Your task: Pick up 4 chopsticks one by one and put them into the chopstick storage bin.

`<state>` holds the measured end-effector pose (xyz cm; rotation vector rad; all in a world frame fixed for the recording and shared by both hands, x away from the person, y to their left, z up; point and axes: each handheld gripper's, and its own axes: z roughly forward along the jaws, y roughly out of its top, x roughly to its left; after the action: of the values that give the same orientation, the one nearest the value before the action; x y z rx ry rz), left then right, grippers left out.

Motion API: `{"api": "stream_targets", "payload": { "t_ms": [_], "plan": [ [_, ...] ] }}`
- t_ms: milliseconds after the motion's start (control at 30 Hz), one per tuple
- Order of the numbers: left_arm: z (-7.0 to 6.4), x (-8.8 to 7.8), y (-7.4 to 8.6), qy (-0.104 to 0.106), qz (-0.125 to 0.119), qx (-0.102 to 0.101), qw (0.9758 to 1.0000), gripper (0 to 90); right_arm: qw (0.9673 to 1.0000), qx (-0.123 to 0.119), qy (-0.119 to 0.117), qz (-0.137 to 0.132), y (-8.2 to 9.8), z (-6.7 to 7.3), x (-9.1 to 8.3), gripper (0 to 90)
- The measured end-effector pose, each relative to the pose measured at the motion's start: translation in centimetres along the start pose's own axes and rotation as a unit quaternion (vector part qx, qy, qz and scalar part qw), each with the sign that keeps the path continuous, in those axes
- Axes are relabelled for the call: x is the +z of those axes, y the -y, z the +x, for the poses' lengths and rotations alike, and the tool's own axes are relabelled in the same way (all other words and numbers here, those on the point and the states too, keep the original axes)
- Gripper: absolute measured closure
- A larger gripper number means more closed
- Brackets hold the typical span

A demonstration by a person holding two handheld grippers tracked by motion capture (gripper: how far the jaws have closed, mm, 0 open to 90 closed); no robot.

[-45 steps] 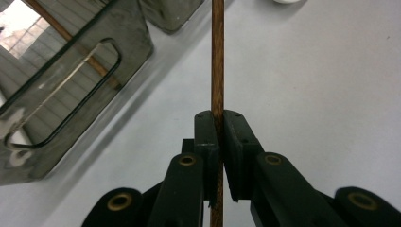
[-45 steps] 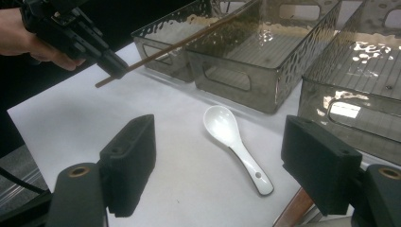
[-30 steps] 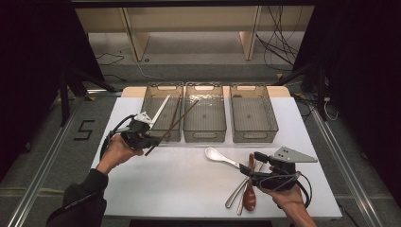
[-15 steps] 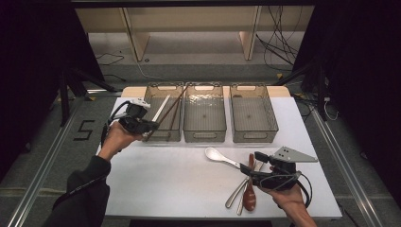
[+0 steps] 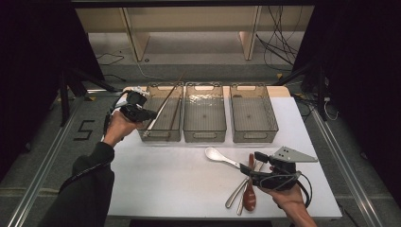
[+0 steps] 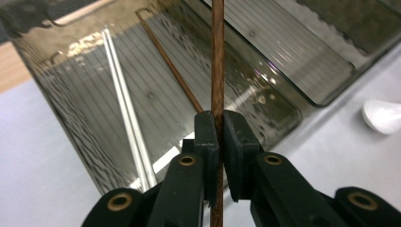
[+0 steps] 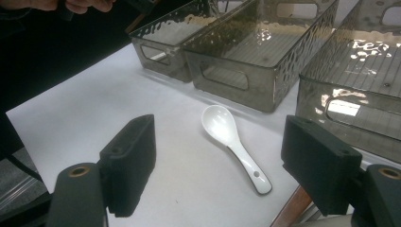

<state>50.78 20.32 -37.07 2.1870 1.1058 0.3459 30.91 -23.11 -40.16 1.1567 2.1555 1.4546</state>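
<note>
Your left gripper (image 5: pixel 147 115) is at the left edge of the left bin (image 5: pixel 161 135), with its jaws pinched on a brown chopstick (image 6: pixel 217 71). In the left gripper view the stick runs straight up from between the two pads, and in the high view it slants up over the bin with its far tip past the back rim. Inside that bin lie a second brown stick (image 6: pixel 171 70) and a pair of pale chopsticks (image 6: pixel 124 106), flat on the ribbed floor. The middle bin (image 5: pixel 204 134) and the right bin (image 5: pixel 254 134) stand just beside it in a row.

Your right gripper (image 7: pixel 220 170) hovers low over the near right part of the white table (image 5: pixel 165 179), jaws spread wide with nothing between the pads. A white spoon (image 7: pixel 234 146) lies on the table ahead of it, bowl toward the bins. Beside your right hand (image 5: pixel 288 198) a dark wooden spoon (image 5: pixel 249 191) and metal cutlery (image 5: pixel 235 194) lie close together
</note>
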Motion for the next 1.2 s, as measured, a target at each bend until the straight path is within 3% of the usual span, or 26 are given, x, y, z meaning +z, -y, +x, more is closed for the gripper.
{"api": "stream_targets", "payload": {
  "t_ms": [433, 767, 1200],
  "plan": [
    [1.5, 1.4, -0.5, -0.028, 0.002, -0.027, 0.9992, 84.1, 1.0, 0.0, -0.001, 0.0, 0.0, 0.0, 0.0, 28.0],
    [2.1, 2.1, -0.6, -0.04, 0.006, -0.033, 0.9986, 84.0, 1.0, 0.001, -0.001, 0.0, 0.0, 0.0, 0.0, 28.0],
    [2.4, 3.1, 0.0, -0.037, 0.02, -0.045, 0.9981, 83.9, 1.0, 0.002, -0.001, 0.001, 0.0, 0.0, 0.0, 28.0]
  ]
}}
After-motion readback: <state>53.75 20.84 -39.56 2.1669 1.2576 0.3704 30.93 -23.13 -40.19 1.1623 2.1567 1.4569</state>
